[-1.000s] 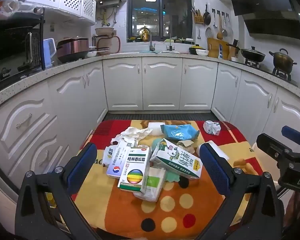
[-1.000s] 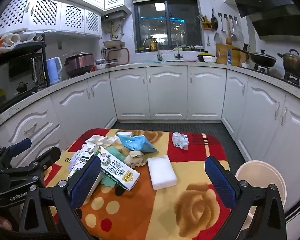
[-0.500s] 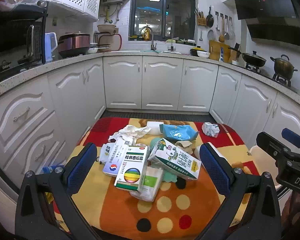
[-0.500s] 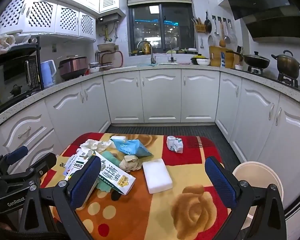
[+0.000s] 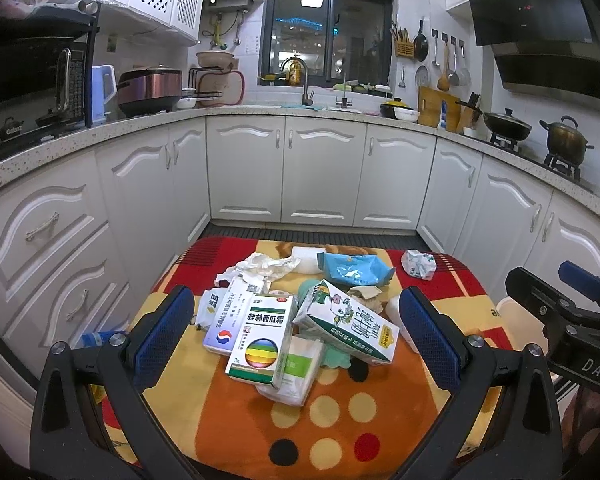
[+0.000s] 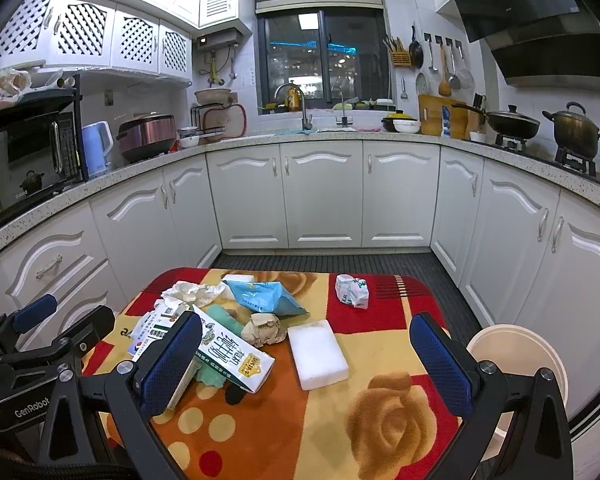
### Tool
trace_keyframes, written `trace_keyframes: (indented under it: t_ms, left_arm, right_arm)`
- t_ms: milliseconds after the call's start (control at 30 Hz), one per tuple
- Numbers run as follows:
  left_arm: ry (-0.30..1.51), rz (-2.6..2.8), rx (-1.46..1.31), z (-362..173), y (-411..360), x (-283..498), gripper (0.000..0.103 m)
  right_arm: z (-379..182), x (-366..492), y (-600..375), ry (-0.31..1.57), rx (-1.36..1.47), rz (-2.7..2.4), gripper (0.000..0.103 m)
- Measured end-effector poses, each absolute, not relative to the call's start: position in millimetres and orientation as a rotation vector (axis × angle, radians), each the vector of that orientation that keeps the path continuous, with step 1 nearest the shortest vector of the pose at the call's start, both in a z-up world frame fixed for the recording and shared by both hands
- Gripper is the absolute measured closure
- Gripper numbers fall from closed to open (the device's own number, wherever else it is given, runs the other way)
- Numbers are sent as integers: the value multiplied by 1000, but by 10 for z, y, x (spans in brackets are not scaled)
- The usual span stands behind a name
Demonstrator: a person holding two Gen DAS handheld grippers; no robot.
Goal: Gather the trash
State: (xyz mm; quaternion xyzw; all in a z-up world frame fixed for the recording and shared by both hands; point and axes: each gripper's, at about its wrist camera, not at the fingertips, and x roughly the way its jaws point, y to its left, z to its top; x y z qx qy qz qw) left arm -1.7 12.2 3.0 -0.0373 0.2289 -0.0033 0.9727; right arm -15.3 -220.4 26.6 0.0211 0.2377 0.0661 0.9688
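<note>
My left gripper [image 5: 296,336] and right gripper [image 6: 306,364] both hang spread wide and empty above the near edge of the patterned table [image 6: 380,432], so I'd take the loose white block [image 6: 317,353] first, squarely across its narrow sides. Beyond lies the heap: milk carton [image 5: 350,330], medicine box [image 5: 262,344], blue wrapper [image 6: 266,298]. The bin [image 6: 540,356], right of the table, is half hidden behind my finger.

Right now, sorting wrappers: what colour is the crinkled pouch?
Light blue crinkled pouch; right wrist view shows it best.
</note>
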Motion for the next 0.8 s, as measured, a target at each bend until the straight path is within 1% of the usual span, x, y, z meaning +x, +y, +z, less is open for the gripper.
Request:
trace_keyframes:
  t_ms: [800]
  left_arm:
    - [469, -19, -91, 2, 78, -22, 1]
  right_arm:
    - [237, -110, -2188, 501, 52, 133, 0]
